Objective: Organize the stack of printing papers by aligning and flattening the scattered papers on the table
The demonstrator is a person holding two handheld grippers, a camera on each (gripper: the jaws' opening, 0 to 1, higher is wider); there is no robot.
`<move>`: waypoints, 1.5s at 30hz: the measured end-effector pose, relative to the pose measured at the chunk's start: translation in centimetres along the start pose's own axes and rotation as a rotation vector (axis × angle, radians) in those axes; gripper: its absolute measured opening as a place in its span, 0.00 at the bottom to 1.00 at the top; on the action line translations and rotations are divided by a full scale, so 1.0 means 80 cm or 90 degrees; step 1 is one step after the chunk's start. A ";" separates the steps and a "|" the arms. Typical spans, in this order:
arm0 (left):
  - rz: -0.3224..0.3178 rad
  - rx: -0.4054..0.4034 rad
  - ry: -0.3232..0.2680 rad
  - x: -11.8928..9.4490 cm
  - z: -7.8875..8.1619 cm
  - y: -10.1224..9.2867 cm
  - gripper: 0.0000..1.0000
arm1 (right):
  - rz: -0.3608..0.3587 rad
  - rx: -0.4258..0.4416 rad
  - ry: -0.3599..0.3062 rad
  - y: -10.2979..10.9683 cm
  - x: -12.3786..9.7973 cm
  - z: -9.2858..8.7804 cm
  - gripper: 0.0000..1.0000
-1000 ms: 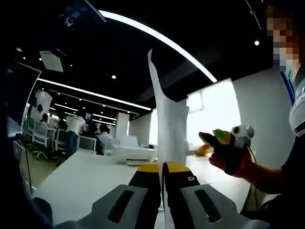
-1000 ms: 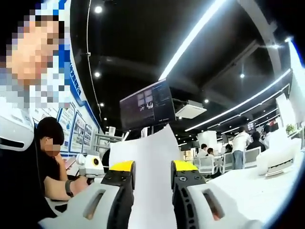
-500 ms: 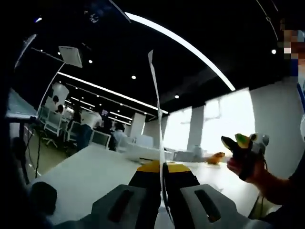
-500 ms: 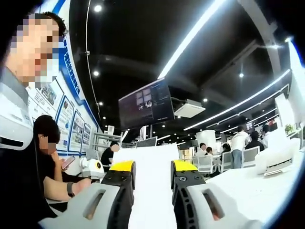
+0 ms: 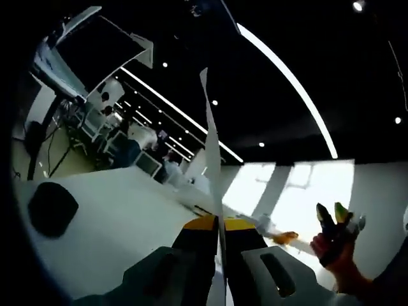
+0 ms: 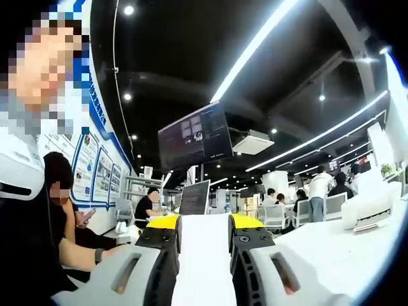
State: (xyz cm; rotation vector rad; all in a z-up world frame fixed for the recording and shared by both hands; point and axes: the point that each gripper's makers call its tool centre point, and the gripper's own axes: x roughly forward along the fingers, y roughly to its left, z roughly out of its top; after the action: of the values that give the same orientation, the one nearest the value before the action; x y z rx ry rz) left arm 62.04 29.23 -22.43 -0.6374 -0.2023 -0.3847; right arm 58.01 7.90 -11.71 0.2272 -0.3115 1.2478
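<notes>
In the left gripper view, yellow-tipped left gripper (image 5: pixel 218 224) pinched tight on a thin white sheet of printing paper (image 5: pixel 211 146), seen edge-on, standing upright above the white table (image 5: pixel 121 223). At lower right, an orange-gloved hand (image 5: pixel 338 255) holding another gripper.

In the right gripper view, yellow-tipped right gripper (image 6: pixel 204 224) held apart, white paper (image 6: pixel 204 255) lying between the jaws; grip not discernible. Dark hanging monitor (image 6: pixel 194 137) overhead.
</notes>
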 end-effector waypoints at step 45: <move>0.039 0.207 -0.031 0.009 -0.014 0.024 0.06 | -0.315 -0.114 0.065 -0.134 -0.159 -0.085 0.41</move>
State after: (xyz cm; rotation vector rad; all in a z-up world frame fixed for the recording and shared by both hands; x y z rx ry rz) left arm 63.58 29.78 -24.11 -0.3320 -0.2848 -0.2688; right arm 65.38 -4.41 -22.58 0.0779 -0.2567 0.7347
